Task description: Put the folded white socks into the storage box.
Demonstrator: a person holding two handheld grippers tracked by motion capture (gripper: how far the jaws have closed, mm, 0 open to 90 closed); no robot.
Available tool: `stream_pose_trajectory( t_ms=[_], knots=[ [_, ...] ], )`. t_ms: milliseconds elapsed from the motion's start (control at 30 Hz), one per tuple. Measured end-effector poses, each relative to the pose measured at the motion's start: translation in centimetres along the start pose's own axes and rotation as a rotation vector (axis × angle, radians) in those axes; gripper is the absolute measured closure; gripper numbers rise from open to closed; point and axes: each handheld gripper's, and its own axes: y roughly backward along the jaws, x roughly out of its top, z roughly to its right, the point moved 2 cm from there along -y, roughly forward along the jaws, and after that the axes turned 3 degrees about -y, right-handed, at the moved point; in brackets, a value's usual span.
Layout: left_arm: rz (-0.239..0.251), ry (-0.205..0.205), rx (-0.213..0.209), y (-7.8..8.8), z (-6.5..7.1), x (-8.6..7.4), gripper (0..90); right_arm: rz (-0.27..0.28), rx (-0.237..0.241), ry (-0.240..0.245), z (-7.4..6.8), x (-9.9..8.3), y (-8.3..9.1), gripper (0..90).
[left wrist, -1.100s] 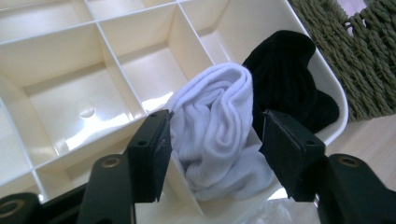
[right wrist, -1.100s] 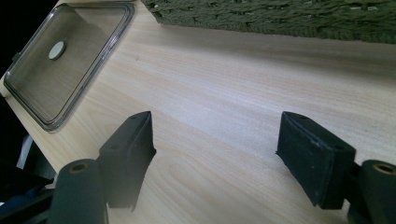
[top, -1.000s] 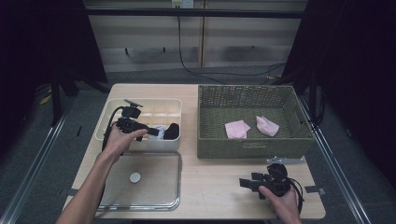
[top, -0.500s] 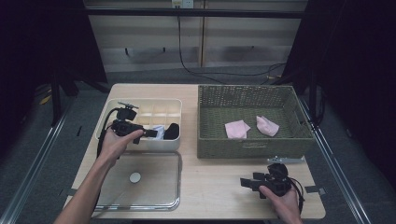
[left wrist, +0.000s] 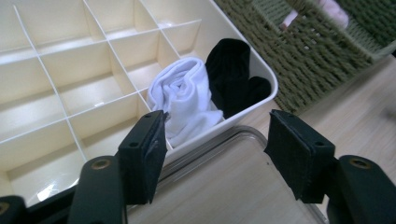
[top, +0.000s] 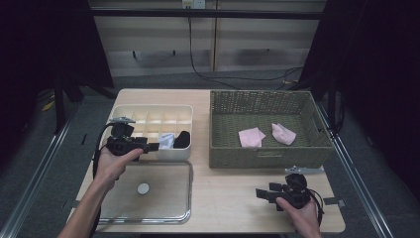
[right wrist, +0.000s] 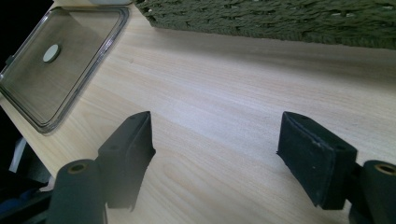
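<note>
Here, left gripper (top: 152, 147) hovers at the near rim of the divided organiser box (top: 148, 115), jaws just closing yet wide, nothing between. White sock roll (left wrist: 187, 100) and black sock (left wrist: 233, 74) sit in its near-right compartments. Right gripper (top: 262, 194), jaws wide and empty, over bench (right wrist: 243, 84) right of the box.

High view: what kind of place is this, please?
Probably a recording or lab workstation, not a home. A bare wooden table stands between metal rails with dark curtains around it, cables hang on the back wall, and a person holds the left gripper and the right gripper.
</note>
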Motion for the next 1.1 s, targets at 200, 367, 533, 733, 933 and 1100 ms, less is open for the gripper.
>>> stream_pose_trajectory(
  t_ms=[200,367,533,733,933,1100],
  knots=[
    [-0.006,-0.057,-0.020,0.1,1.6,-1.6,39.0,0.006,0.004,-0.005,-0.1,0.0,0.2,27.7],
    [0.014,-0.047,-0.047,0.3,2.9,-3.2,36.9,0.022,0.025,-0.004,-0.4,0.2,0.6,31.1],
    [0.017,-0.054,-0.070,0.4,4.2,-4.7,34.7,0.065,0.044,-0.014,-0.3,0.6,1.4,31.6],
    [-0.030,-0.012,-0.086,-0.5,4.0,-6.5,32.1,0.084,0.039,-0.011,-0.4,1.2,2.4,34.0],
    [-0.039,-0.073,-0.069,-0.5,4.6,-8.1,28.1,0.110,0.045,0.021,-0.8,2.2,3.8,39.1],
    [-0.042,-0.060,-0.083,-0.8,4.6,-8.8,28.1,0.151,0.050,0.037,-1.2,3.5,5.4,41.0]
  ],
)
